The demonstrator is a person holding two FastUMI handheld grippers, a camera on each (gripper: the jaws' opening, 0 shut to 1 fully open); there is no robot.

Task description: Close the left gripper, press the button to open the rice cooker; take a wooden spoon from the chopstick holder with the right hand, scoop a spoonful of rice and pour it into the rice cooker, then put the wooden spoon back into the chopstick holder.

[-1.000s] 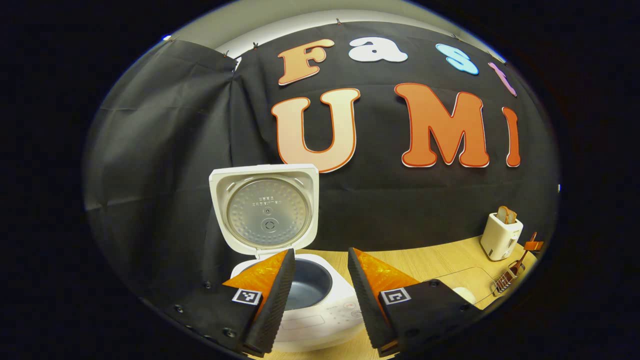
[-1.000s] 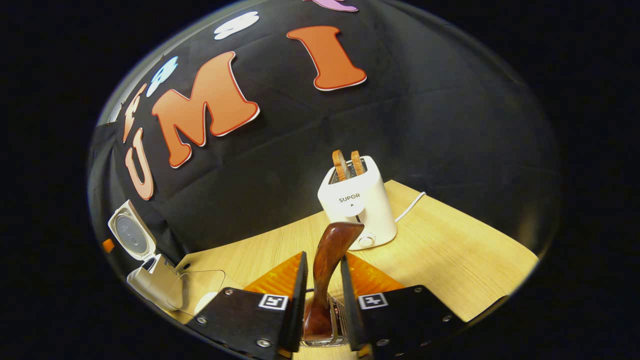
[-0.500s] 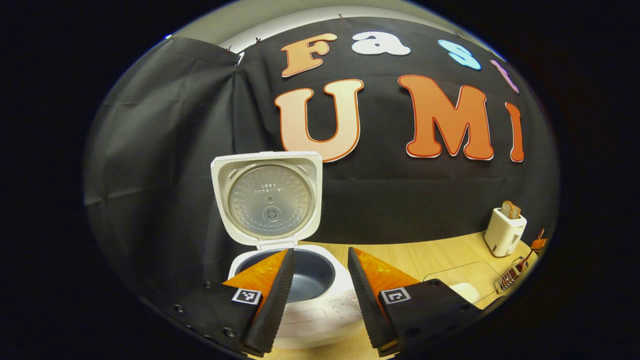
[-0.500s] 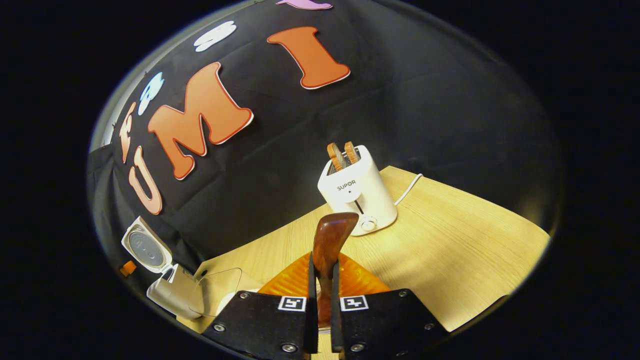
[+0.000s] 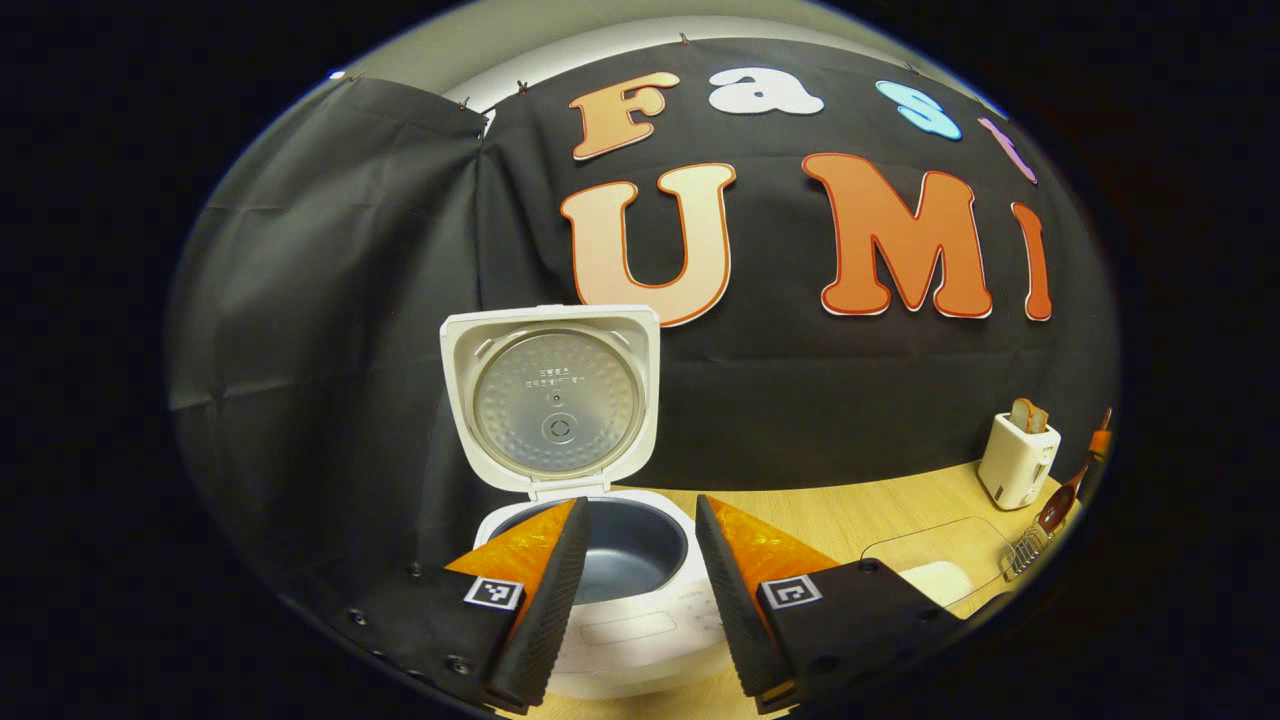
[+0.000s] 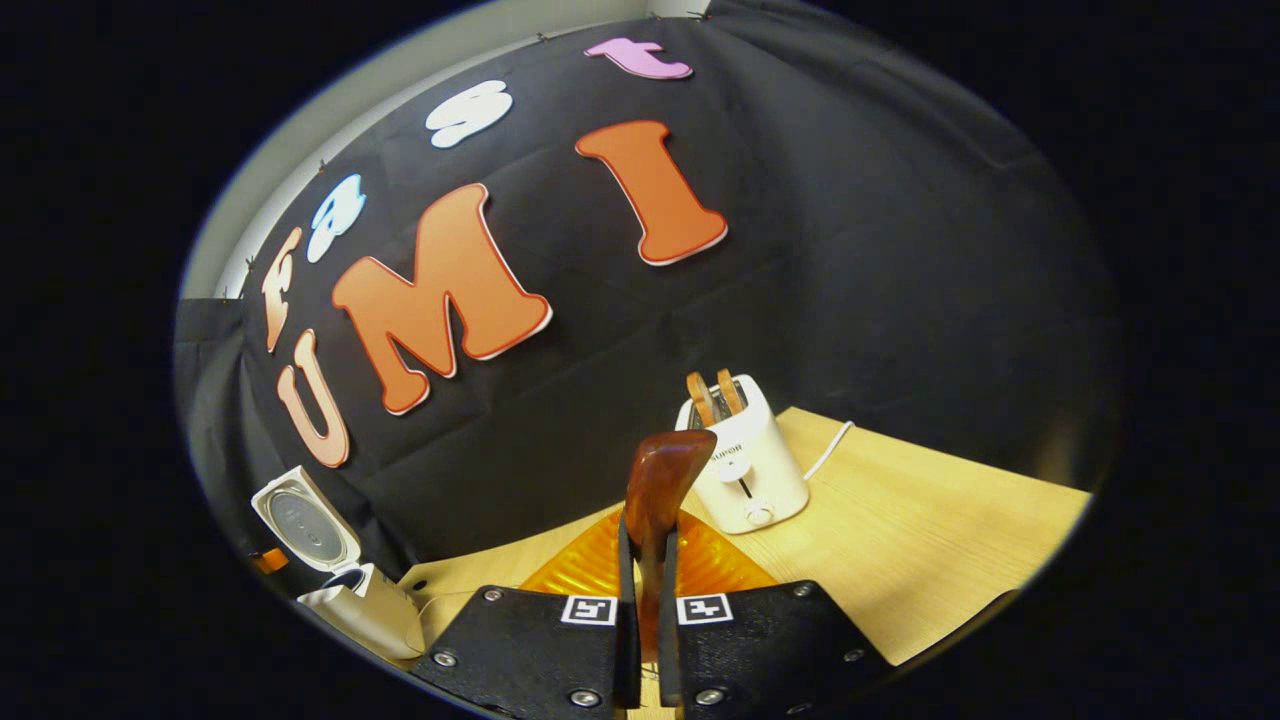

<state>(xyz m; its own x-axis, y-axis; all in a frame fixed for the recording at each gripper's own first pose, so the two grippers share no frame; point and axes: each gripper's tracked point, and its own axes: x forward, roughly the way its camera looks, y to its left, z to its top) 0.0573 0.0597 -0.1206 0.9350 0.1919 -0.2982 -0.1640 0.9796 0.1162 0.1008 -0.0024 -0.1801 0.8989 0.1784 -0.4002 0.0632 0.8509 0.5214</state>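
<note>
At the bottom centre of the right gripper view we see the right gripper (image 6: 641,600) with its jaws pressed together on the wooden spoon (image 6: 660,490), whose rounded end rises just above them, the white toaster (image 6: 745,465) behind it on the pale wooden surface (image 6: 930,540). In the left gripper view the left gripper (image 5: 635,590) holds its jaws parted with nothing between them, just before the rice cooker (image 5: 600,560), lid upright; at the far right edge stands the chopstick holder (image 5: 1025,552).

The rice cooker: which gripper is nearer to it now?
Left. The left gripper hangs open just in front of the rice cooker; the right gripper, holding the wooden spoon, is far across the table.
</note>
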